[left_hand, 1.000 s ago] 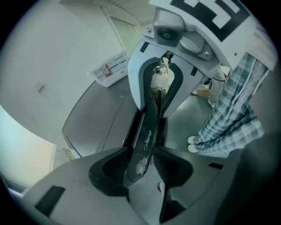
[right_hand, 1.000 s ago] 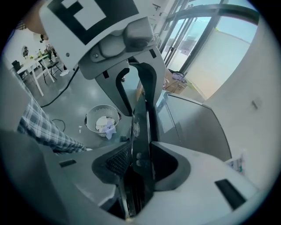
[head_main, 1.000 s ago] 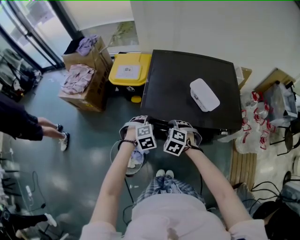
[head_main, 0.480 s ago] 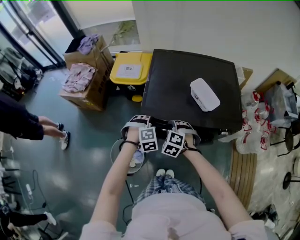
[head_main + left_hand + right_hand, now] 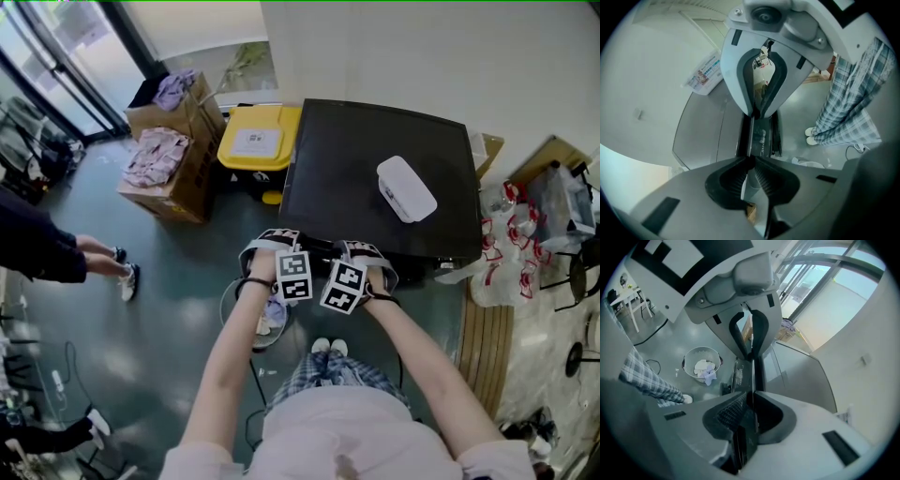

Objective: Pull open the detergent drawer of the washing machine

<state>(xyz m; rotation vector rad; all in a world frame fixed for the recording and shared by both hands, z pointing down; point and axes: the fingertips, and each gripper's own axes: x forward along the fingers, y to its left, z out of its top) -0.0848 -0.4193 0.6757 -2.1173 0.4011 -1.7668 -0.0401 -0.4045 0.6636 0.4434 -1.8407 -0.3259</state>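
Box (image 5: 406, 188) on washing machine (image 5: 347, 155); bin (image 5: 260, 141) left; basket (image 5: 226, 302) in front.

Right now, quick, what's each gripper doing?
Left gripper: fingers just closed on a thin light edge, likely the drawer's.
Right gripper: fingers just closed on a dark panel.

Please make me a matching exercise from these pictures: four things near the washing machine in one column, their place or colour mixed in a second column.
1. bin
2. small white box
3. cardboard box
4. mesh basket

a. lies on the washing machine
b. holds pinkish clothes
c. is yellow on top
d. stands on the floor by the person's shoes

Pairs: 1-c, 2-a, 3-b, 4-d
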